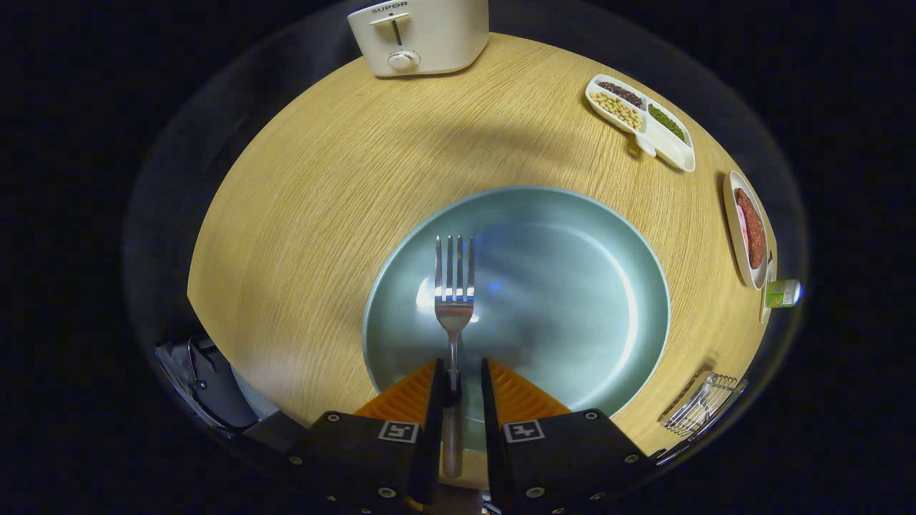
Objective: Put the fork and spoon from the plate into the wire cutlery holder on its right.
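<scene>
Gripper view: a round wooden table [343, 179] seen from above, with a large pale blue-green plate [572, 286] as the main landmark near the table's front edge.

A metal fork [454, 300] lies on the plate, left of the plate's centre, tines pointing away from the gripper and handle running back toward it. The gripper [458, 375] sits low over the plate's near rim. Its two fingers stand on either side of the fork's handle, with the handle in the narrow gap between them. The left finger looks to be against the handle; a small gap shows on the right side, so the fingers are nearly closed around the handle but not clearly pressing on it from both sides.

To the right of the plate, at the table's edge, stands the wire cutlery holder [705, 411]; metal pieces show inside it, too small to make out.

Beyond the plate, at the far edge of the table, is a white toaster [418, 36]. Beyond and right of the plate is a white divided dish [640, 121] with beans and seeds in its sections. Further right of the plate is a small dish [744, 229] holding something red-brown, and just beside it a small green carton [782, 293].
</scene>
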The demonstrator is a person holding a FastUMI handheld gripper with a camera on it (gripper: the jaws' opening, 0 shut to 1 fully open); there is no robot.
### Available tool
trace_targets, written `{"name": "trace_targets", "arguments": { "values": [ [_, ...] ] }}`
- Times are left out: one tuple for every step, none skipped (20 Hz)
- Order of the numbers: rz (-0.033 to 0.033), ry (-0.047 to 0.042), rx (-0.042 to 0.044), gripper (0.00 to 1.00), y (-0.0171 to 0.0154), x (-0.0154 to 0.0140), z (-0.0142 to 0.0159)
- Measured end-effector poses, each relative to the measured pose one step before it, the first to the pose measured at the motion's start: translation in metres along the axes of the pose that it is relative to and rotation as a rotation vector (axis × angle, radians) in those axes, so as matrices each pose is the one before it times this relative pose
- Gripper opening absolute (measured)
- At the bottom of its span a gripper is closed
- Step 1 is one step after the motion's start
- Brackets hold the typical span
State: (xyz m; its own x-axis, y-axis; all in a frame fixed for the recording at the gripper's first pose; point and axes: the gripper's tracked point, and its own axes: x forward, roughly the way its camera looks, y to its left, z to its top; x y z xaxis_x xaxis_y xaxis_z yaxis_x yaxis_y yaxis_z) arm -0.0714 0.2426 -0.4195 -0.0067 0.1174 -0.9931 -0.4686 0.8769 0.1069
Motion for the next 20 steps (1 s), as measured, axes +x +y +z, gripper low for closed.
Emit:
{"name": "trace_targets", "arguments": {
  "values": [
    [-0.01436, 0.00324, 0.00457, 0.25, -0.00320, -0.00042, 0.00018],
    [-0.00310, 0.00429, 0.00574, 0.16, -0.00097, 0.00113, -0.00007],
    [-0.00025, -0.00195, -0.00405, 0.11, -0.00029, -0.00029, 0.00063],
    [0.00058, 0.00107, -0.00711, 0.09, -0.00039, -0.00097, -0.00059],
    [0.00424, 0.00942, -0.00728, 0.08, 0.00023, 0.00082, -0.00244],
    [0.00643, 0.00349, 0.00217, 0.05, 0.00032, -0.00093, -0.00093],
    [0.00982, 0.00295, -0.00096, 0.05, 0.00044, -0.00031, -0.00191],
    [0.00840, -0.00804, 0.00897, 0.05, -0.00029, 0.00051, 0.00092],
    [0.00567, -0.00673, 0.01449, 0.05, -0.00097, -0.00168, -0.00070],
    [0.00377, -0.00778, 0.01185, 0.05, -0.00150, -0.00097, -0.00031],
    [0.00831, -0.01451, 0.00912, 0.05, -0.00034, -0.00186, 0.00058],
    [0.00887, -0.01618, 0.00382, 0.05, -0.00083, -0.00215, 0.00176],
    [-0.00363, -0.01777, 0.00652, 0.05, -0.00239, -0.00439, 0.00178],
    [0.00201, -0.01491, 0.00825, 0.04, -0.00222, -0.00328, 0.00243],
    [0.00392, -0.00999, 0.01412, 0.04, -0.00115, -0.00297, 0.00006],
    [0.00515, -0.00891, 0.01108, 0.05, -0.00141, -0.00367, 0.00049],
    [0.00048, -0.01048, 0.00941, 0.05, -0.00165, -0.00364, 0.00057],
    [0.00118, -0.00822, 0.00648, 0.04, -0.00211, -0.00394, -0.00037],
    [0.00241, -0.01270, 0.01086, 0.04, -0.00202, -0.00465, 0.00008],
    [-0.00025, -0.01124, 0.01013, 0.04, -0.00266, -0.00508, 0.00010]
  ]
}}
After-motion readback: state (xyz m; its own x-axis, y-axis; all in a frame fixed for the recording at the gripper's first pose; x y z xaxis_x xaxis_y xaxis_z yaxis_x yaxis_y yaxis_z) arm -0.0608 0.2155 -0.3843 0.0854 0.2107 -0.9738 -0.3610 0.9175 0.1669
